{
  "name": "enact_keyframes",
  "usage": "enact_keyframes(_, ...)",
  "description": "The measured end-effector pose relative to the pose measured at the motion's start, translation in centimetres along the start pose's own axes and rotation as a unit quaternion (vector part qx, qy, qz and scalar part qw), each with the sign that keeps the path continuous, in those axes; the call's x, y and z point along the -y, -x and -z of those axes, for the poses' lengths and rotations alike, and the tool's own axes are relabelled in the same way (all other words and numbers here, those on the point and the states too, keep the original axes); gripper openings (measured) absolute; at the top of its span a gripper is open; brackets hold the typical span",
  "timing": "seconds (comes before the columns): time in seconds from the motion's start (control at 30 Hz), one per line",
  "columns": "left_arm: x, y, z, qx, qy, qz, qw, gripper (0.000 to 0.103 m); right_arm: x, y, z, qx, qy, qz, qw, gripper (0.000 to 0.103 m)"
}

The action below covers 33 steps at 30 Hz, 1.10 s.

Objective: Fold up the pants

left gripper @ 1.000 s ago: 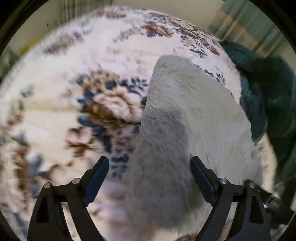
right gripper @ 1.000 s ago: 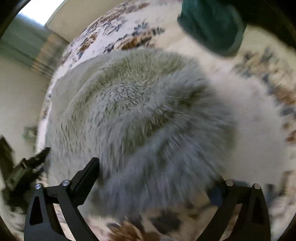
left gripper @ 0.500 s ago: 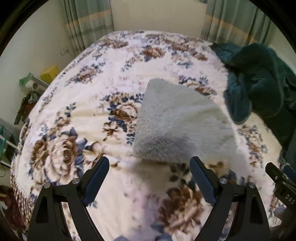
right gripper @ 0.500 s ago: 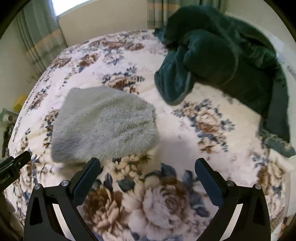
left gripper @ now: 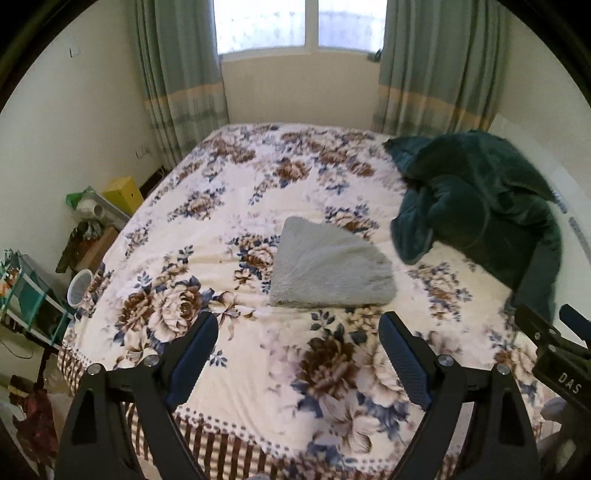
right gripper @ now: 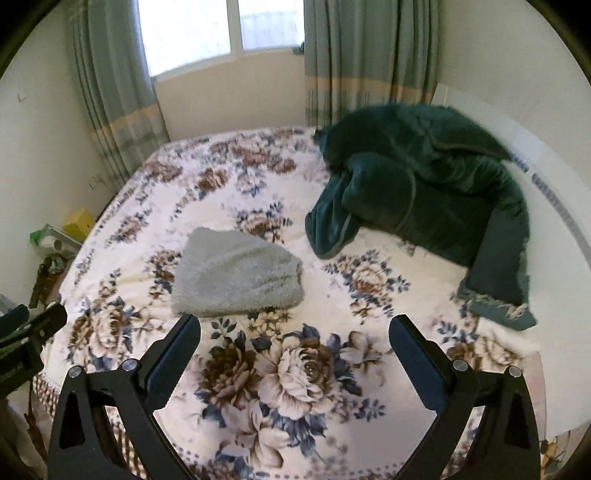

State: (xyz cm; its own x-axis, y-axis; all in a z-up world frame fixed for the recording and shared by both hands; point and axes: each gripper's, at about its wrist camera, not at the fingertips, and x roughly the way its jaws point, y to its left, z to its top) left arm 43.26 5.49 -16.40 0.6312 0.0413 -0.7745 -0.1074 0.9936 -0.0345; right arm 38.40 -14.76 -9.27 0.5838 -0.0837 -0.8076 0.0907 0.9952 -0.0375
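The grey fluffy pants [left gripper: 328, 271] lie folded in a compact wedge on the floral bedspread [left gripper: 258, 373], near the bed's middle; they also show in the right wrist view [right gripper: 238, 275]. My left gripper [left gripper: 299, 350] is open and empty, held back above the bed's near edge, well short of the pants. My right gripper [right gripper: 295, 350] is open and empty too, at a similar distance. The right gripper's body shows at the right edge of the left wrist view [left gripper: 554, 354].
A dark green blanket [right gripper: 424, 184] is heaped at the bed's right side, close to the pants. Shelves, a yellow box [left gripper: 123, 194] and clutter stand along the left wall. Curtains and a window [left gripper: 303, 22] are behind the bed.
Both grippers have pulled up and back from right over the pants to the foot of the bed. The folded pants stay lying on the bedspread.
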Motion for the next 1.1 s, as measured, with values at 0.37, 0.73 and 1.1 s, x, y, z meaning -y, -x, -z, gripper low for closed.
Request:
enact_keyframes(0.37,-0.3,12.7,1.9,0.039,-0.004,0.019,0.9990,0.089,-0.1,17.4,1.2,0.041,0.016,-0.011,0.999,0.103)
enact_keyframes(0.73,-1.9,18.4,4.0,0.051,-0.021,0.021,0.9982,0.103,-2.8,27.1,3.2,0.065,0.027,-0.026,0.997,0.103)
enact_keyframes(1.1,-2.1,20.7,4.4,0.071,-0.012,0.008,0.9974,0.103,-4.1,29.4,3.7,0.068,0.032,-0.038,0.996,0.103)
